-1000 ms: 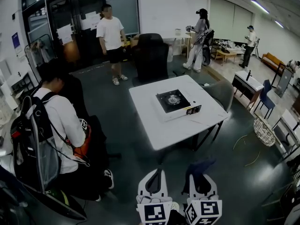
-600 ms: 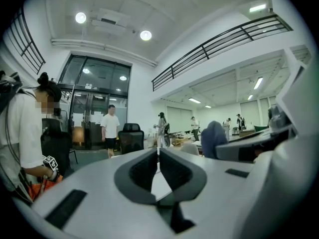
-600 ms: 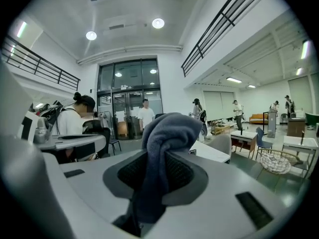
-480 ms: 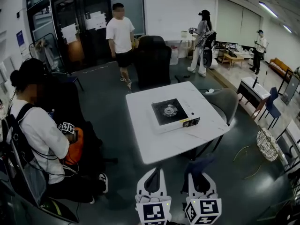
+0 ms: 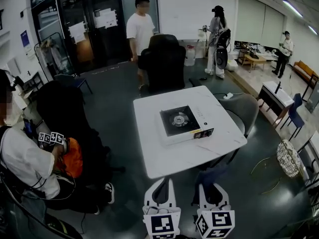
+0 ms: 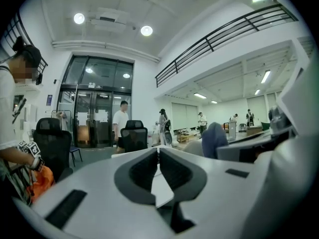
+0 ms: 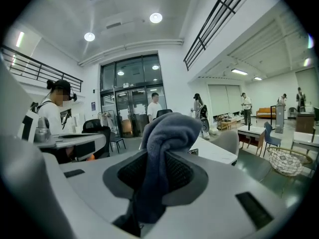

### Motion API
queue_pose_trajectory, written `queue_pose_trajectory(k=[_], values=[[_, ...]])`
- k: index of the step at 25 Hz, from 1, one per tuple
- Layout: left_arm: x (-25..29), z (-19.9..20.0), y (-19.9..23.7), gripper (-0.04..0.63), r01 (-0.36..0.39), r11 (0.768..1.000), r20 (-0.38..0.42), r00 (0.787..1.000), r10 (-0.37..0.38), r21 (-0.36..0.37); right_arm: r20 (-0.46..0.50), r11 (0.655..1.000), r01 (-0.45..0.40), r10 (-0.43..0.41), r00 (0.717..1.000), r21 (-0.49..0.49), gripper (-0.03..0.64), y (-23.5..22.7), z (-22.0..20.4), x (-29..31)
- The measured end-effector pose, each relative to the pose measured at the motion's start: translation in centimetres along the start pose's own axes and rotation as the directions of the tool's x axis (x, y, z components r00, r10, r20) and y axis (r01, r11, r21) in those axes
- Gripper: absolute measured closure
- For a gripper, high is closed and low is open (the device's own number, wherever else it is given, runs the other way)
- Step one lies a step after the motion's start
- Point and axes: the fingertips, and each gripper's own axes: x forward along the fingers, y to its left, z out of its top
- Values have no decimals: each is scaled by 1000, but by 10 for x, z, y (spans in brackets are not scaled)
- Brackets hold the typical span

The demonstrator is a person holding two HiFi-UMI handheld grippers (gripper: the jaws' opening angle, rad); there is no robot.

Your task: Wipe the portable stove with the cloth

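My left gripper (image 5: 164, 185) and right gripper (image 5: 213, 194) are white with black jaw pads, and each bears black-and-white square markers. The cloth (image 7: 167, 143) is plain dark blue-grey. The portable stove (image 5: 180, 124) has a black top, a white casing and a yellow-and-black front label. The table (image 5: 159, 158) is white and the floor (image 5: 119, 113) dark grey.

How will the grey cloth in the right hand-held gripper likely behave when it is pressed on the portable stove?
The cloth is probably soft and floppy: it folds and droops above the right hand-held gripper, shut on it. Its thick, fuzzy look suggests it is light and grips well. It will likely flatten against the flat portable stove.
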Motion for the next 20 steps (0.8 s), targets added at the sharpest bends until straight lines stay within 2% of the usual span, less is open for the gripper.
queue_pose_trajectory(k=[6, 14, 20], values=[[33, 4, -7, 574, 18, 1000, -10, 1000, -18, 5, -7, 1000, 8, -8, 1000, 7, 511, -18, 7, 21], [104, 8, -14, 574, 64, 998, -9, 998, -64, 4, -15, 999, 46, -46, 999, 7, 511, -51, 18, 72], [161, 18, -4, 574, 79, 997, -5, 997, -79, 22, -11, 997, 71, -71, 997, 16, 511, -74, 39, 123]])
